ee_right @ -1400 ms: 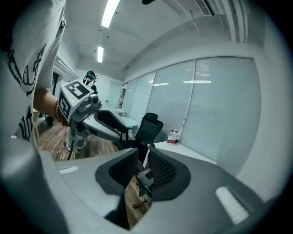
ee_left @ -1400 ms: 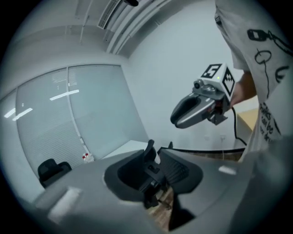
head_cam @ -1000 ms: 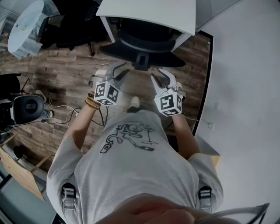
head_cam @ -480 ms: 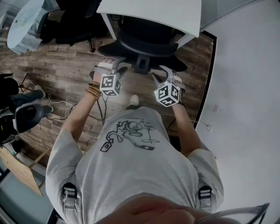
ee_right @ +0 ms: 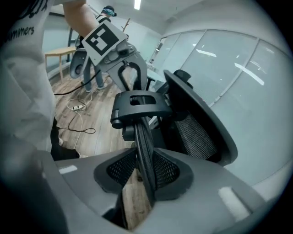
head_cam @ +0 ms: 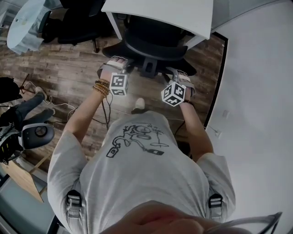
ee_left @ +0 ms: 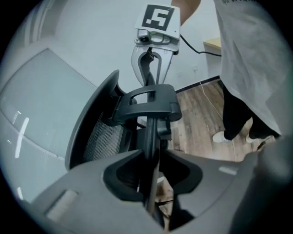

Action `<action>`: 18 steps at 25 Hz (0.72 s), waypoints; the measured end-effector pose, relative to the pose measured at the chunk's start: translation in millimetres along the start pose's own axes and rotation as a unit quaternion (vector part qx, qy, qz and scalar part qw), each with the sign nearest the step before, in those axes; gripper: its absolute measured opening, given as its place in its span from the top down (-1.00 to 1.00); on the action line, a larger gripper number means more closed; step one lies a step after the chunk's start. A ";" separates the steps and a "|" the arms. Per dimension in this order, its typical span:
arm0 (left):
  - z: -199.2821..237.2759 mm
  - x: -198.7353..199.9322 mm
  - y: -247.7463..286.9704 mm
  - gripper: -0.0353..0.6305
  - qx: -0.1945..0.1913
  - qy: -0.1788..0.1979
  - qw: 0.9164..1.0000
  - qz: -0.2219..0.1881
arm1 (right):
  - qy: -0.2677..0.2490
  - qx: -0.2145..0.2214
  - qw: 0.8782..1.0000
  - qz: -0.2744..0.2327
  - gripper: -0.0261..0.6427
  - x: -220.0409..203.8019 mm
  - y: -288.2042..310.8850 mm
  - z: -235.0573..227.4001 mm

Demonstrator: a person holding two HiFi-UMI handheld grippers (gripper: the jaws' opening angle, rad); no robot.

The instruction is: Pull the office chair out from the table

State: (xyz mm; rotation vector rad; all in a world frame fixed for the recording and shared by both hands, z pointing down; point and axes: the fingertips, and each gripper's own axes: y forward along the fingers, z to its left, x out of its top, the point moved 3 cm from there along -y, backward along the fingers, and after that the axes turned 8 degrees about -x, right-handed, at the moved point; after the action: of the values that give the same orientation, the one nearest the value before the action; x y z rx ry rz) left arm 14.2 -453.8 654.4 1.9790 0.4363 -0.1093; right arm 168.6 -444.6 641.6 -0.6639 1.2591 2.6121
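The black office chair (head_cam: 153, 43) is tucked under the white table (head_cam: 160, 11), its mesh back (ee_left: 98, 137) facing me. A thin curved headrest rim (ee_left: 149, 137) runs from its centre bracket (ee_left: 147, 101) out to both sides. My left gripper (head_cam: 122, 67) is on the rim's left end. In the left gripper view, the left gripper (ee_left: 153, 160) has jaws closing, with the rim pinched between them. My right gripper (head_cam: 172, 74) is on the right end. Its own view shows the right gripper (ee_right: 144, 167) closing the same way on the rim (ee_right: 142, 137).
A white wall (head_cam: 256, 91) stands close on the right. Cables (head_cam: 68, 109) trail over the wooden floor (head_cam: 68, 68) on the left. Another person's legs (head_cam: 23, 107) and a grey device (head_cam: 34, 135) are at far left. More black chairs (head_cam: 73, 27) and a round table (head_cam: 25, 27) stand behind.
Both grippers have dropped and moved forward from in front of my chest to the chair's headrest. They rolled inward and now straddle its rim.
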 end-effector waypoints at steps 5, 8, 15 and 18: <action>4.5 -1.2 -0.7 0.58 0.011 0.020 1.000 0.011 | -0.015 0.001 1.000 -0.003 0.58 -1.0 1.3 4.3; 4.8 -1.8 0.1 0.58 0.008 0.015 1.000 0.013 | -0.013 0.002 1.000 0.000 0.58 -0.6 2.2 4.1; 3.4 -2.7 -1.4 0.58 0.005 0.006 1.000 0.017 | -0.006 0.001 1.000 0.004 0.58 1.6 1.3 6.7; 4.4 -2.6 -1.9 0.58 0.003 0.002 1.000 0.022 | -0.006 0.004 1.000 0.004 0.58 1.9 0.8 6.3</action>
State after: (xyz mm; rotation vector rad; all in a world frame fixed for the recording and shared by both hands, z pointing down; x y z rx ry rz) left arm 11.6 -457.6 651.5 1.9941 0.3960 -0.0796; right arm 164.6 -440.4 644.7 -0.6441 1.2695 2.6123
